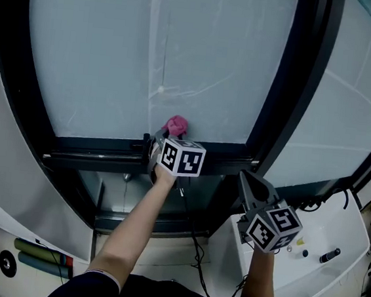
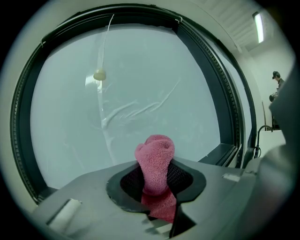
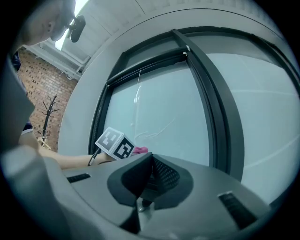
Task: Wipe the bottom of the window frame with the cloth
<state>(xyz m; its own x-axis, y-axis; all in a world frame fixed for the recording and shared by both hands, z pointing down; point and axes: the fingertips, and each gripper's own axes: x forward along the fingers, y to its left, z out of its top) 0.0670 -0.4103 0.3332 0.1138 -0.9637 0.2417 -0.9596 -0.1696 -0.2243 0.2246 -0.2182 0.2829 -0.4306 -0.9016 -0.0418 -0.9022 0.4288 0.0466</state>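
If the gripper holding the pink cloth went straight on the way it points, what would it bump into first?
Most likely the frosted window pane. The left gripper, shut on the pink cloth, points at the glass just above the bottom frame. The cloth would touch first; the gap is hard to judge.

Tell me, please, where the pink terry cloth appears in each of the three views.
Head view: centre, pink terry cloth by the dark window frame's bottom rail.
Left gripper view: lower centre, clamped in the left gripper.
Right gripper view: a small pink tip left of centre.
Shared landmark: the dark window frame.
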